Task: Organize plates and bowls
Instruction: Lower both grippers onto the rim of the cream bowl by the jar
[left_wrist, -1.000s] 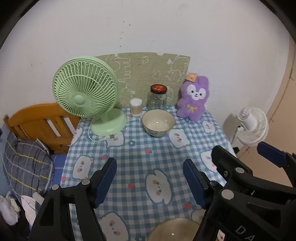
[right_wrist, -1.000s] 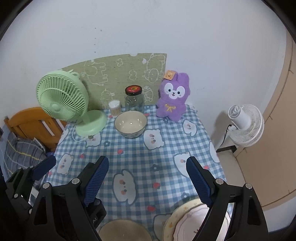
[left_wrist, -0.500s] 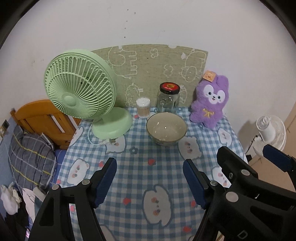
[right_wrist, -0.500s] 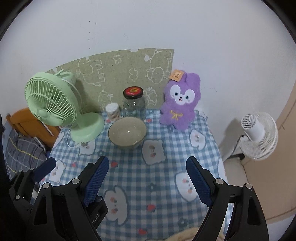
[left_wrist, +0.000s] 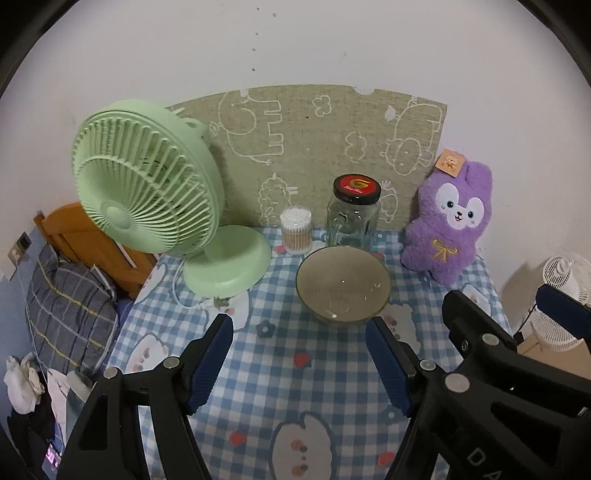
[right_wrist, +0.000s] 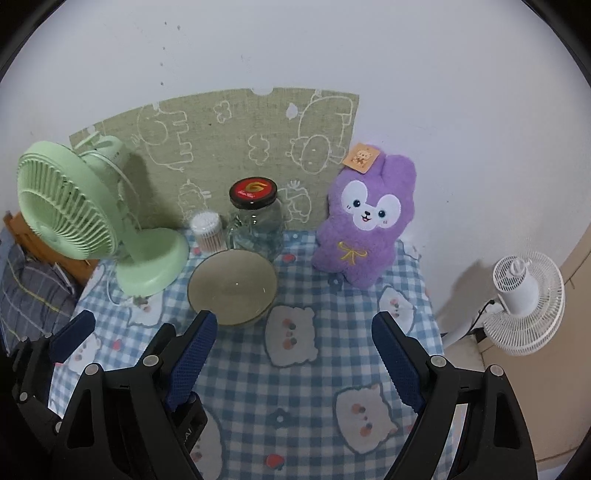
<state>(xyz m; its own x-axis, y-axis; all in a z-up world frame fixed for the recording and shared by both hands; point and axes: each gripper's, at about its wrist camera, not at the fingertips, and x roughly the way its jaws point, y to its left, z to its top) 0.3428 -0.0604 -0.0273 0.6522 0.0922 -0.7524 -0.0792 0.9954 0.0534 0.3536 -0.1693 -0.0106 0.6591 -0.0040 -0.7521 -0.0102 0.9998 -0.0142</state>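
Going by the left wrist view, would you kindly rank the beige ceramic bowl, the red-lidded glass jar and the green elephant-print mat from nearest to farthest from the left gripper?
1. Beige ceramic bowl, just ahead of the left gripper.
2. Red-lidded glass jar, directly behind the bowl.
3. Green elephant-print mat, against the wall.

A plain white wall (left_wrist: 369, 44) backs the checked-cloth table (left_wrist: 280, 369); a wooden bedframe (left_wrist: 74, 236) stands left.
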